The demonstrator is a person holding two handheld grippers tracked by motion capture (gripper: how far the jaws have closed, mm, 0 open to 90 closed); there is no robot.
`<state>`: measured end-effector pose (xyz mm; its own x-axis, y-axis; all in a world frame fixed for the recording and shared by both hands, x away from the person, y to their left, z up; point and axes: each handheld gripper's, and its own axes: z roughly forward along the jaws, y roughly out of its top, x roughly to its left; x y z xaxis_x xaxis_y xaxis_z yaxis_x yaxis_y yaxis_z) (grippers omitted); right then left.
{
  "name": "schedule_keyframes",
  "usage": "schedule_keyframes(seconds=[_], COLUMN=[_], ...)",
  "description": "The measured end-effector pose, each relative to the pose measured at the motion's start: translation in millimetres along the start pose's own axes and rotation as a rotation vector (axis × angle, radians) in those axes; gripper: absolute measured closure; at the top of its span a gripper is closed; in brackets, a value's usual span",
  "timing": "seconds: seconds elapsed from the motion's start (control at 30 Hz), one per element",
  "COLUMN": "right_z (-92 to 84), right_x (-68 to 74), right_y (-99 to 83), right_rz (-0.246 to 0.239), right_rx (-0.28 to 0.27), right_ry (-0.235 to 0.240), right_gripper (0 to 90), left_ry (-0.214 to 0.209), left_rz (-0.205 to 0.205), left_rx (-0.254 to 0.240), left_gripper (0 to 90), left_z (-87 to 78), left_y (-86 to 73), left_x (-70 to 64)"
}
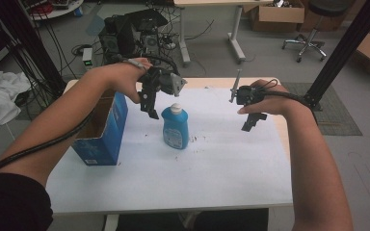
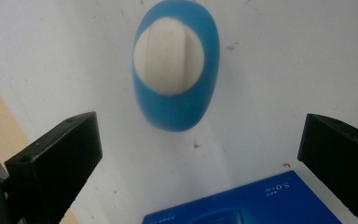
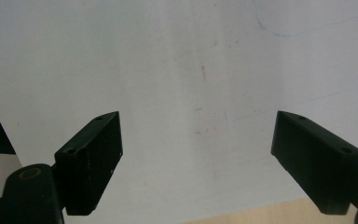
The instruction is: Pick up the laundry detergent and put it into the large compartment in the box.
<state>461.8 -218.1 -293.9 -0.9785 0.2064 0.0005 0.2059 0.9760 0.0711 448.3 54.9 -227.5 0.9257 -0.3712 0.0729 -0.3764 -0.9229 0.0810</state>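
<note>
At the left of the table [image 1: 221, 187] stood an open blue box [image 1: 103, 130], and just right of it, near the middle, stood the bottle [image 1: 175, 127], upright and apart from the box.

The left gripper [image 1: 149, 103] hung above the gap between box and bottle, pointing down. In the left gripper view its jaws stood wide apart with nothing between them, and the bottle [image 2: 176, 70] was seen from above, beyond the jaws and not yet inside them.

The bottle was blue plastic, with an oval body, a printed label on the front and a white cap [image 1: 175, 108]. From above, the cap [image 2: 169, 57] looked round with a flat ridge across it.

I judged that such a bottle was rather light if it was partly used, but how much liquid it held could not be told. The wall was probably thin and would give a little under pressure, and the smooth plastic could slip. The best hold seemed to be across the narrow sides of the body, below the shoulder, or at the stiffer neck under the cap. A hold on the cap alone could turn or open it.

At the right, the right gripper [image 1: 252, 120] was held over the bare table [image 3: 191, 70], well apart from the bottle, with its jaws also wide apart and empty.
</note>
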Motion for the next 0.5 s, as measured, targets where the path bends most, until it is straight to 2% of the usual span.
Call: schedule_keyframes(seconds=[0.2, 0.5], right_z=[2.5, 6.3], right_x=[-4.3, -7.5], right_y=[1.9, 2.3], right_rz=[-0.007, -0.006], right_rx=[0.003, 0.006], right_ry=[0.003, -0.002], right_gripper=[16.7, 16.8], left_ry=[-0.006, -0.017], left_rz=[0.031, 0.057], left_rx=[-0.002, -0.023], left_gripper=[0.1, 0.3], left_z=[3.2, 12.0], left_y=[7.1, 8.0], left_x=[1.7, 9.9])
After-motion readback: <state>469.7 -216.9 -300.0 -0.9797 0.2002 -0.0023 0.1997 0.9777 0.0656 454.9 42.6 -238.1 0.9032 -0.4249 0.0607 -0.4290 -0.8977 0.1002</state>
